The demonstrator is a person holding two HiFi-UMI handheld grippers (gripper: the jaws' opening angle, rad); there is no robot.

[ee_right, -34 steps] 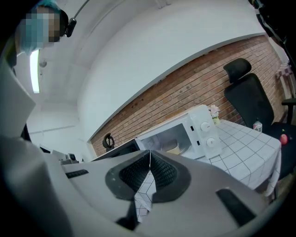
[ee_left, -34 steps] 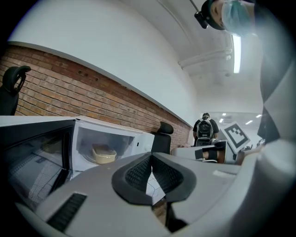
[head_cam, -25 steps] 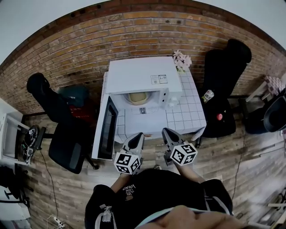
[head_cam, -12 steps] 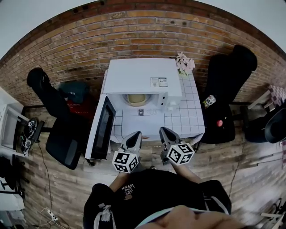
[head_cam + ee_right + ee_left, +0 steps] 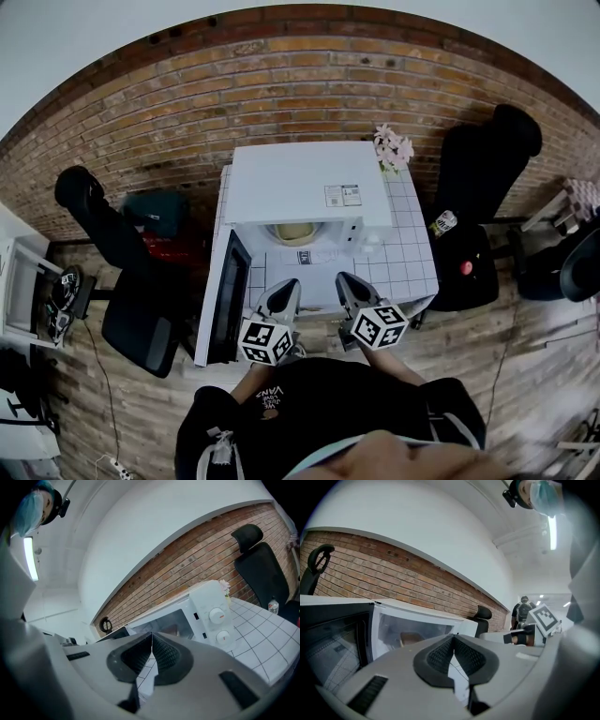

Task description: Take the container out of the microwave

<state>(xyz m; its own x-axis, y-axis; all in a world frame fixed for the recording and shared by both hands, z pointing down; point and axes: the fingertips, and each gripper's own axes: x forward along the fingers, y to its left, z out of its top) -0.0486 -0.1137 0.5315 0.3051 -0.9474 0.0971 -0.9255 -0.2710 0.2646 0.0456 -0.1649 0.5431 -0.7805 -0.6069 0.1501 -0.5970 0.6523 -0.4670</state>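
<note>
Since a second ago the left hand-held gripper (image 5: 285, 287) and the right hand-held gripper (image 5: 346, 280) have drawn nearer to the microwave (image 5: 307, 183); in the head view the gap between their tips and its mouth is smaller than it was. Both point at the open cavity from in front, side by side, well short of its threshold.

Each hand-held gripper is pressed together with nothing between the pads. The left gripper view shows its black ribbed pads (image 5: 438, 655) meeting along one line, and the right gripper view shows the same.

The container (image 5: 293, 232), a pale tan dish, sits inside the microwave on the cavity floor, ahead of both tips and roughly between their lines of aim, untouched by either. In the left gripper view it shows as a brownish shape (image 5: 410, 638) behind the white frame of the opening, up and to the left of the closed pads.

The microwave door (image 5: 229, 298) is swung wide to the left, beside the left hand-held gripper. The microwave stands on a white tiled table (image 5: 410, 255) against a brick wall (image 5: 281, 80). Its two dials (image 5: 217, 616) face the right hand-held gripper from the right of the opening.
</note>
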